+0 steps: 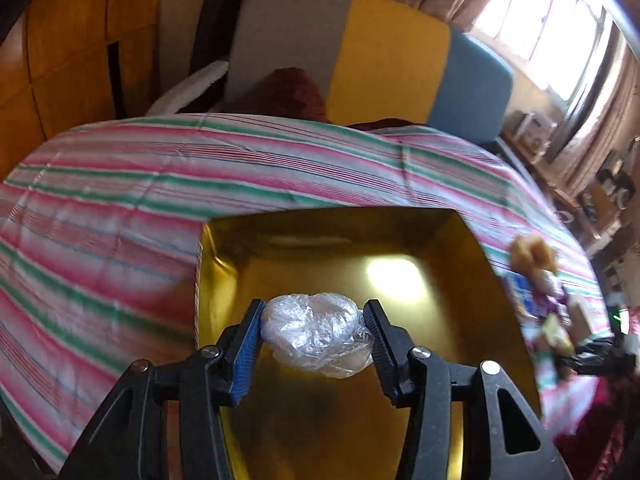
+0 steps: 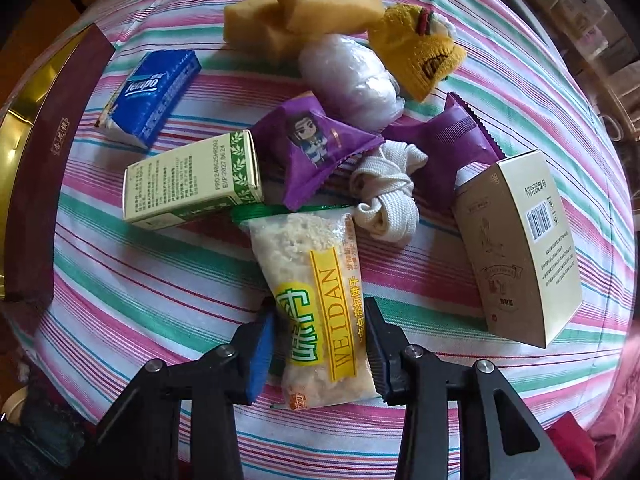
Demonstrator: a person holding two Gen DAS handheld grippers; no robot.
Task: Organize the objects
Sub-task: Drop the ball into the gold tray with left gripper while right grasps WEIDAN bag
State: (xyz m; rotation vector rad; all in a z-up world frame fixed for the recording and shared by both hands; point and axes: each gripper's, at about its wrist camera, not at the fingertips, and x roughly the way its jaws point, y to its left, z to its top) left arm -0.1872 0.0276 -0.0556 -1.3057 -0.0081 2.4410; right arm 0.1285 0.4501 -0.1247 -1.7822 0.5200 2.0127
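Observation:
In the left wrist view my left gripper (image 1: 314, 308) is shut on a white bundle wrapped in clear plastic (image 1: 316, 332). It hangs over the open gold-lined box (image 1: 328, 420) on the striped cloth (image 1: 120, 200). Seen from the right wrist, my right gripper (image 2: 320, 312) points straight down at the cloth. Both of its pads sit against the sides of a flat WEIDAN cracker packet (image 2: 316, 280) that lies there.
Above the packet lie a green-white carton (image 2: 192, 178), a blue tissue pack (image 2: 154, 94), two purple snack packets (image 2: 316, 144), a white strap roll (image 2: 386, 192), yellow sponges (image 2: 304, 4), a yellow knit toy (image 2: 420, 52) and another wrapped bundle (image 2: 352, 80). A beige box (image 2: 520, 248) stands right; the maroon-rimmed box (image 2: 40, 160) left.

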